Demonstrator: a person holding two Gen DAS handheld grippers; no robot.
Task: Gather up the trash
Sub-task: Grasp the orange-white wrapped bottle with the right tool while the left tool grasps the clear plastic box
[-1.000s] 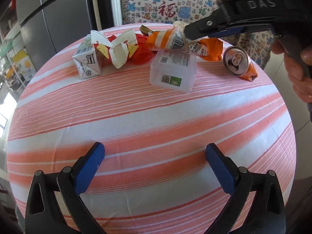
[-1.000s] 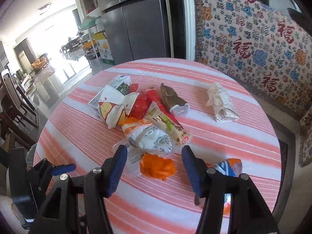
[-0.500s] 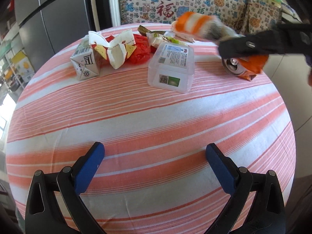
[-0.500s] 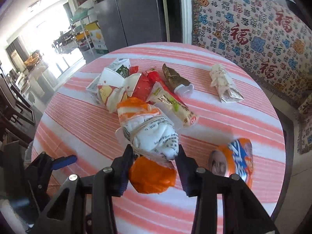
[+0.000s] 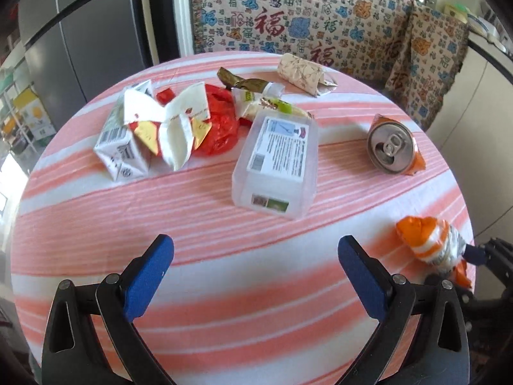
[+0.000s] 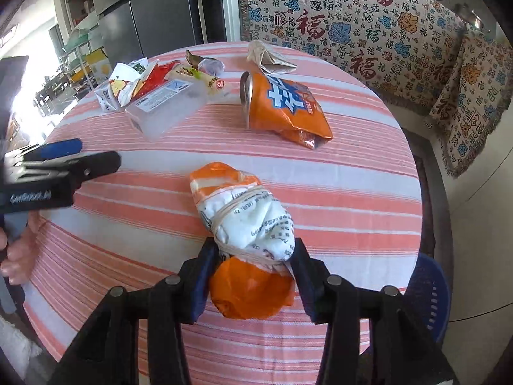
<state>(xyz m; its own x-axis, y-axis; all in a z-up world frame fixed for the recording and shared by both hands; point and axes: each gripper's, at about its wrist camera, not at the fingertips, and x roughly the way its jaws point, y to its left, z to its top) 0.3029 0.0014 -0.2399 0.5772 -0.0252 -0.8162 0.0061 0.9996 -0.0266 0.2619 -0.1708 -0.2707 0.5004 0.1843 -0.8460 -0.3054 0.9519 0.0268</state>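
An orange-and-white wrapper bundle (image 6: 243, 211) tied with rubber bands lies on the striped tablecloth (image 6: 336, 173) near the table's right edge. My right gripper (image 6: 255, 250) straddles the bundle's near end; its jaws are opening and the pads stand close beside it. The left wrist view shows the same bundle (image 5: 429, 240) at the far right. My left gripper (image 5: 256, 250) hangs open over bare cloth, nothing between its fingers. Further back lie a crushed orange can (image 5: 389, 147), a clear plastic box (image 5: 275, 166), a white carton (image 5: 121, 150) and a red bag (image 5: 221, 125).
A rolled paper wrapper (image 5: 301, 70) lies at the table's far side. A patterned sofa cover (image 6: 368, 16) stands behind the table, a grey fridge (image 5: 80, 48) at the back left. A blue chair (image 6: 429, 288) sits below the table's right edge. A hand holds the left gripper (image 6: 64, 154).
My right gripper closed on the bundle by the pile, lifted it and carried it down to the table's near right edge; its jaws now stand wider. The left gripper drifted slightly closer to the pile.
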